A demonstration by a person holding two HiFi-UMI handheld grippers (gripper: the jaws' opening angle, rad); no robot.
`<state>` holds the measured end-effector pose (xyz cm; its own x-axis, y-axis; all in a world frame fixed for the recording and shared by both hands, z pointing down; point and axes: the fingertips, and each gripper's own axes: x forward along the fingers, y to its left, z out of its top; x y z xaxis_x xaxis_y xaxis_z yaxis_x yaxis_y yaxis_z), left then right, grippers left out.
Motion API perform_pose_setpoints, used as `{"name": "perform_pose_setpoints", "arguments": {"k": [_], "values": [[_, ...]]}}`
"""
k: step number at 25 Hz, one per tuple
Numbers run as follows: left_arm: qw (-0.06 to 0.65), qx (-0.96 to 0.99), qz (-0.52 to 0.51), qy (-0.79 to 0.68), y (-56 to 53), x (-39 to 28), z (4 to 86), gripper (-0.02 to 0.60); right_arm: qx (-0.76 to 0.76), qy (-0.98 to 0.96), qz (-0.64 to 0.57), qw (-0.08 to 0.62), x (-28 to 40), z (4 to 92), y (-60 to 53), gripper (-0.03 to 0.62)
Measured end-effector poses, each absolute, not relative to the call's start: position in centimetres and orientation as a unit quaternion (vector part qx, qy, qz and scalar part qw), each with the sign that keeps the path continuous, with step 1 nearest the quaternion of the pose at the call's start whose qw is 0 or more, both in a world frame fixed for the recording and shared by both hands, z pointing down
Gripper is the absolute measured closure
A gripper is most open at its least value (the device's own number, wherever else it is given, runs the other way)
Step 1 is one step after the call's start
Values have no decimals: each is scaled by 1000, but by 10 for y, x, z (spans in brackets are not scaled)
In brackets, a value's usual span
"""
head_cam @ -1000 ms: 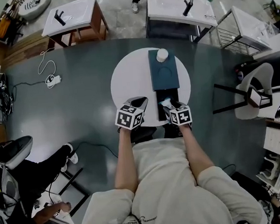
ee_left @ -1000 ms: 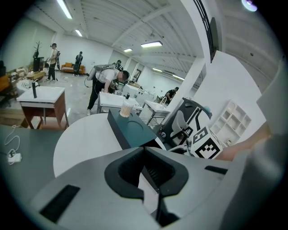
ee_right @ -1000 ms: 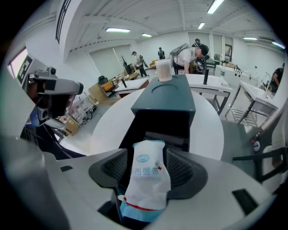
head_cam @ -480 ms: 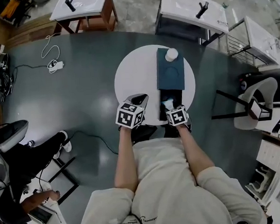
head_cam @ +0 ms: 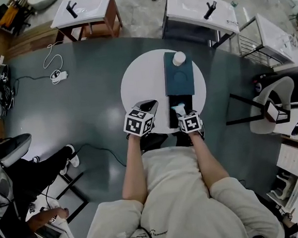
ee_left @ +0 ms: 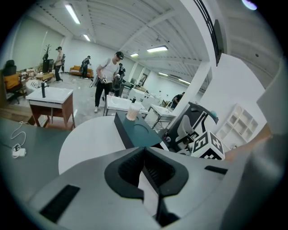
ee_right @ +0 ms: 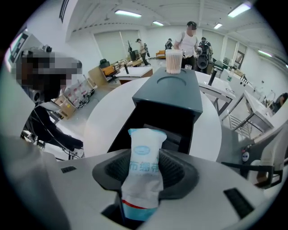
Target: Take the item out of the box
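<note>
A dark teal box lies on the round white table, its near end standing open. A white cup stands on its far end. My right gripper hovers over the open end. Its jaws have just been closing, and they press on a white packet with blue print that stands upright between them, above the box's dark opening. My left gripper sits to the left of the box over the table's near edge, shut with nothing in it.
Beyond the table stand two white sink counters. A chair stands to the right, and cables lie on the dark floor at the left. People stand in the background. A seated person's legs are at the lower left.
The right gripper's marker cube has shifted slightly and turned, with the packet still between the jaws. The left gripper has stayed where it was. The head view has drifted a little.
</note>
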<state>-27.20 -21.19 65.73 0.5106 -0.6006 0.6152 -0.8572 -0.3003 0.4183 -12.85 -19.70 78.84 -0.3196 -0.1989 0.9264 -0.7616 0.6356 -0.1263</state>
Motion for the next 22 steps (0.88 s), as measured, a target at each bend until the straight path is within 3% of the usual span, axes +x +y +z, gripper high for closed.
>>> {"name": "perform_pose_setpoints", "arguments": {"k": [22], "values": [[328,839,210,-380,-197,-220,636,560,431,-797,334,260,-99,693,-205,384]]}}
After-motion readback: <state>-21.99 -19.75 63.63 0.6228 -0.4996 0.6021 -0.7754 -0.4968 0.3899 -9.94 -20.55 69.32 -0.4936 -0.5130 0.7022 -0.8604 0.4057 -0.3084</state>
